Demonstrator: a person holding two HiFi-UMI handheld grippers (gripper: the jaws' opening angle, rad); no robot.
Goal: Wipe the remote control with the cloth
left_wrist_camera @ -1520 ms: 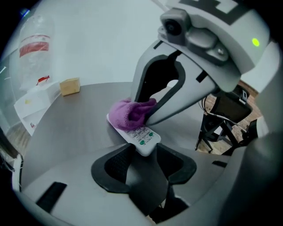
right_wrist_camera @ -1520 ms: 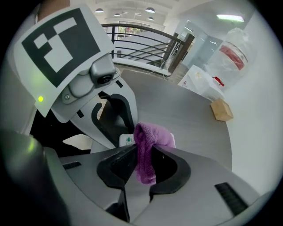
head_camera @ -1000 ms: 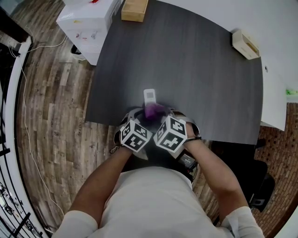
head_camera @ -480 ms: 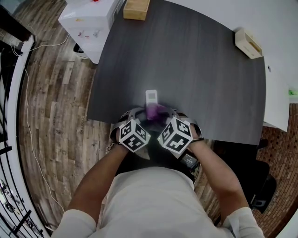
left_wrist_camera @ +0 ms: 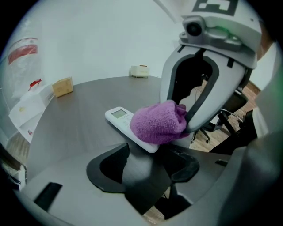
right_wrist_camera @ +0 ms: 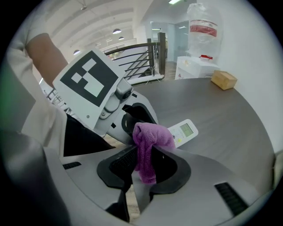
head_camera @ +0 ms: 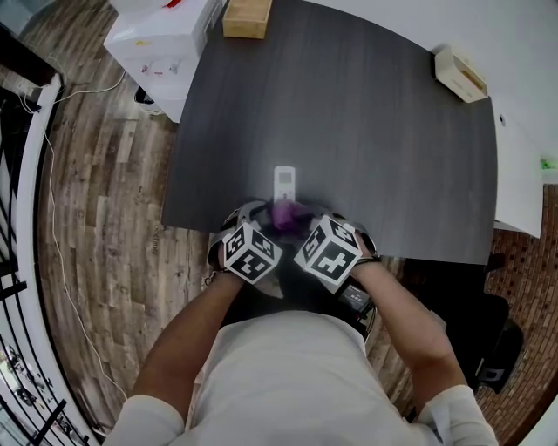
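Note:
The white remote control (head_camera: 284,182) lies on the dark table (head_camera: 375,148) close to its near edge, display end pointing away from me. A bunched purple cloth (head_camera: 285,213) rests on its near half. My right gripper (right_wrist_camera: 148,155) is shut on the cloth (right_wrist_camera: 148,141), which hangs pinched between the jaws and presses on the remote (right_wrist_camera: 185,130). My left gripper (left_wrist_camera: 152,153) stands open. The remote's near end (left_wrist_camera: 148,145) sits at the mouth of its jaws, and no pad presses on it. In the head view both marker cubes sit side by side below the cloth.
A cardboard box (head_camera: 247,17) and a small beige box (head_camera: 460,74) stand at the table's far edge. A white cabinet (head_camera: 161,39) is beside the far left corner. Wood floor lies left of the table, and an office chair (head_camera: 493,348) is at the right.
The cloth and right gripper have slid slightly toward the remote's near end. The left gripper and the remote have stayed in place.

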